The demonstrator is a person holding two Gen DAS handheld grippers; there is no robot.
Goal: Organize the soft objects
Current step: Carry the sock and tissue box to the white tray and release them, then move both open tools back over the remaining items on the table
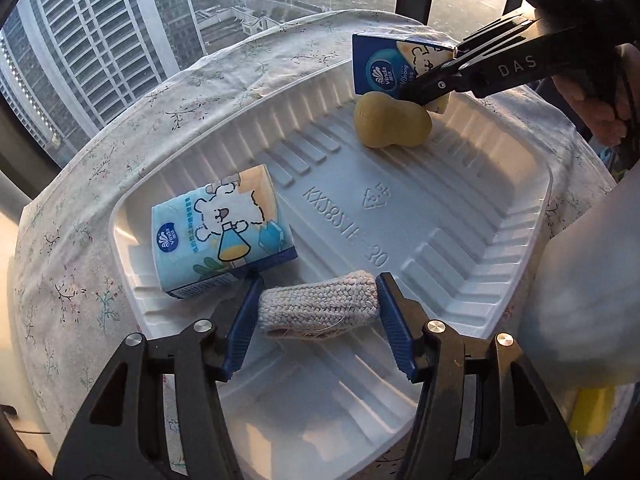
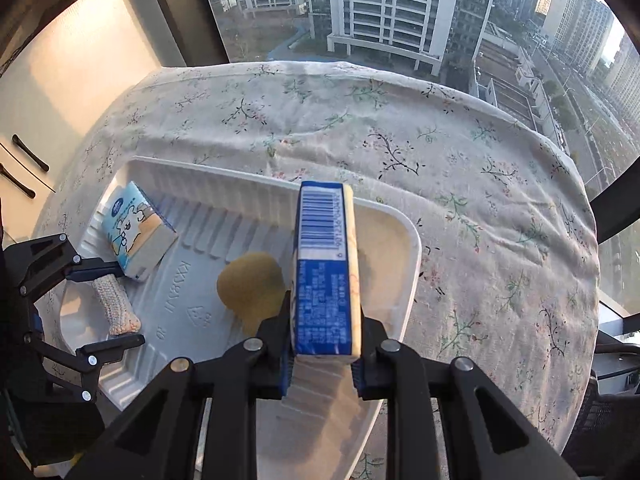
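A white plastic tray [image 1: 420, 216] [image 2: 224, 188] sits on a floral tablecloth. In it lies a beige knitted piece [image 1: 320, 306] [image 2: 114, 300], flat on the tray floor between the blue pads of my left gripper [image 1: 319, 280] [image 2: 120, 304], whose jaws stand just off its ends. A light blue tissue pack [image 1: 224, 232] [image 2: 136, 232] leans beside it. A yellow sponge [image 1: 390, 120] [image 2: 252, 284] lies near the far corner. My right gripper [image 2: 326, 312] [image 1: 432, 72] is shut on a dark blue tissue pack [image 2: 326, 264] [image 1: 388, 68], held upright just above the sponge.
The floral tablecloth [image 2: 380, 132] covers a round table that ends at a big window with tower blocks outside. A person's hand [image 1: 608, 120] and a white sleeve [image 1: 588, 280] are at the right. Something yellow [image 1: 592, 408] lies by the tray's near right corner.
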